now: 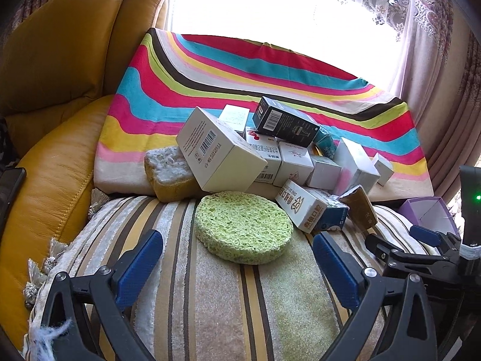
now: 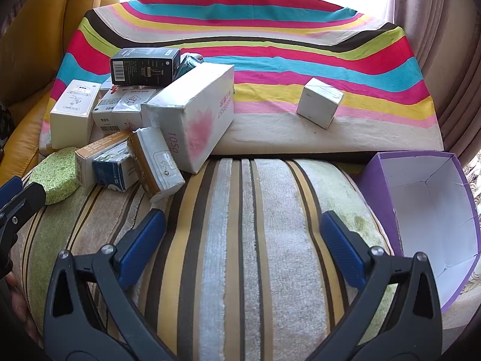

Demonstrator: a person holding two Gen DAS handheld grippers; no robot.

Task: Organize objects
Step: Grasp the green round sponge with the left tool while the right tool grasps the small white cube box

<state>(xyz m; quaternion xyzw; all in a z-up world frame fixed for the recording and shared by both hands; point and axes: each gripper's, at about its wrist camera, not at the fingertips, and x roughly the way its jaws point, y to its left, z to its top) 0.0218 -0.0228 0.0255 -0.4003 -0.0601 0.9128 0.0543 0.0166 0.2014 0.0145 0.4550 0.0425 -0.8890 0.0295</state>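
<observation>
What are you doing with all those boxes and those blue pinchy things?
A person holds two grippers, tidying up. The left gripper and right gripper are both open and empty, hovering over the striped cushion. A pile of small boxes and a green sponge wait untouched. The purple box beside them is empty.
</observation>
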